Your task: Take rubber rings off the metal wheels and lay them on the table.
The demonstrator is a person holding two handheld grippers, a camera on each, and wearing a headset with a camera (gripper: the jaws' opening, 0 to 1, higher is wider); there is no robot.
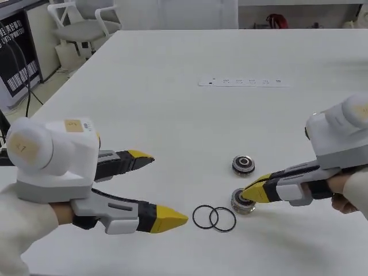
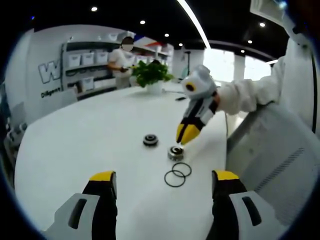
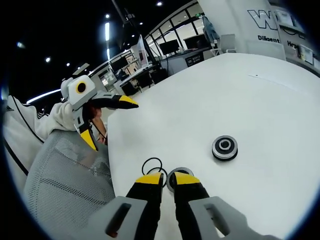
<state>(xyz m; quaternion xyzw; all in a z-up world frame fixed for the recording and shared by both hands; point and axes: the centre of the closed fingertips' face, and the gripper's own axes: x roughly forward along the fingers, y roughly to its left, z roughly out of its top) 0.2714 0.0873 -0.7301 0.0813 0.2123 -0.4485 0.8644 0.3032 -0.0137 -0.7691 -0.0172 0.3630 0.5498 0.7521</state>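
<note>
Rubber rings (image 1: 215, 218), two of them, lie overlapping on the table (image 1: 172, 86) between my grippers. The near metal wheel (image 1: 243, 202) sits just right of them, directly at the right gripper (image 1: 251, 194), whose jaws are almost together at its rim; whether they pinch a ring I cannot tell. The far wheel (image 1: 243, 164) lies beyond, apart. My left gripper (image 1: 164, 188) hangs wide open, empty and farther off, so I judge the right one does the pulling.

Table (image 1: 172, 103): smooth, matt white surface. Wheels (image 1: 243, 164): bright polished metal, dark centres. Rings (image 1: 214, 217): thin black rubber, matt.
</note>
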